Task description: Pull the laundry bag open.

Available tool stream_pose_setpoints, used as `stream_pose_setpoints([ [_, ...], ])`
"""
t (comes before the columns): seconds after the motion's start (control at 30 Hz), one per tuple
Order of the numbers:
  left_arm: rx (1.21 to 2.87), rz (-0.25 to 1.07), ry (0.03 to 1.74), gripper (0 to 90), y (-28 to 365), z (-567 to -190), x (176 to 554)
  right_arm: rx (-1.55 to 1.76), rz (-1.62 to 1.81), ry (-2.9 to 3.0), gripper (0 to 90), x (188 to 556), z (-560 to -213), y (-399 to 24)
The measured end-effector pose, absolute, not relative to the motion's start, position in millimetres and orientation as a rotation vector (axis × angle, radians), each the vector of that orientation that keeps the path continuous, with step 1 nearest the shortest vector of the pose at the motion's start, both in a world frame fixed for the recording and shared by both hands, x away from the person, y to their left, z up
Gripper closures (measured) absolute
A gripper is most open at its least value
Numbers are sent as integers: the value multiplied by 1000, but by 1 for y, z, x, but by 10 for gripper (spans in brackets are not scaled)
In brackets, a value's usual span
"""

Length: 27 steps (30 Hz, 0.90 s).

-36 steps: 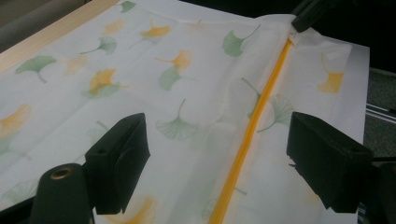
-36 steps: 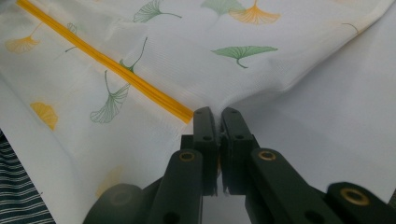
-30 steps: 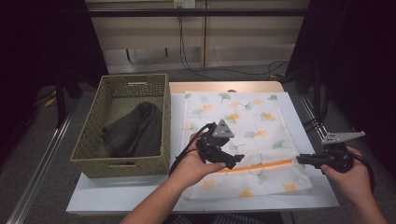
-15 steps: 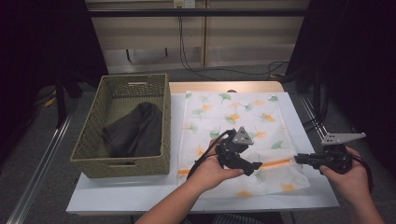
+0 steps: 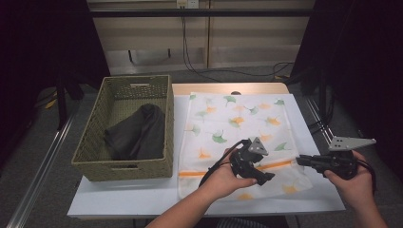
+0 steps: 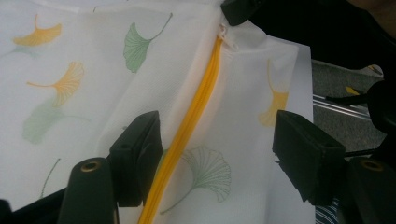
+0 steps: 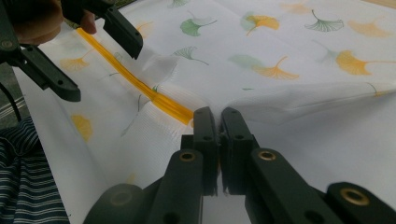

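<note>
Bag [image 5: 237, 123] of white cloth printed with ginkgo leaves lies flat on the white table [image 5: 142, 199], centre of the high view, its orange zipper [image 5: 280, 165] running across the lower part. Since the earlier frames the left gripper [image 5: 261, 176] has slid rightward along the zipper, from lower centre toward the right gripper [image 5: 304, 160], and its jaws have just been closing; they stand apart astride the zipper, pads not pressing it. The right gripper, lower right, has stayed put, clenched on the bag at the zipper's end. The left gripper view adds the white zipper pull [image 6: 226, 37] at upper centre. A wicker basket [image 5: 90, 156] holding dark cloth [image 5: 138, 133] sits at left.
</note>
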<state>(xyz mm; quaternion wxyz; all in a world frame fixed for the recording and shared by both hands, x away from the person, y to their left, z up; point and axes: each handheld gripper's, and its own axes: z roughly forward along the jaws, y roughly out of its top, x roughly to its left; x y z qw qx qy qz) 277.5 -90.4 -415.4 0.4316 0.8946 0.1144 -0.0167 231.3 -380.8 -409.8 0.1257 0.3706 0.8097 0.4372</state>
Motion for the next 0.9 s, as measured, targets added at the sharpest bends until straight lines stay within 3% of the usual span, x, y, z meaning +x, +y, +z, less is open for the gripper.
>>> stream_pose_setpoints([
  [0.1, 2235, -105, 272, 382, -93, -417, 277, 1079, 1293, 2356, 867, 234, -411, -380],
  [0.6, 2261, -98, 221, 544, -118, -418, 272, 1062, 1286, 2366, 867, 232, -412, -374],
  [0.9, 2274, -166, 206, 580, -139, -432, 278, 1058, 1269, 2370, 867, 231, -413, -374],
])
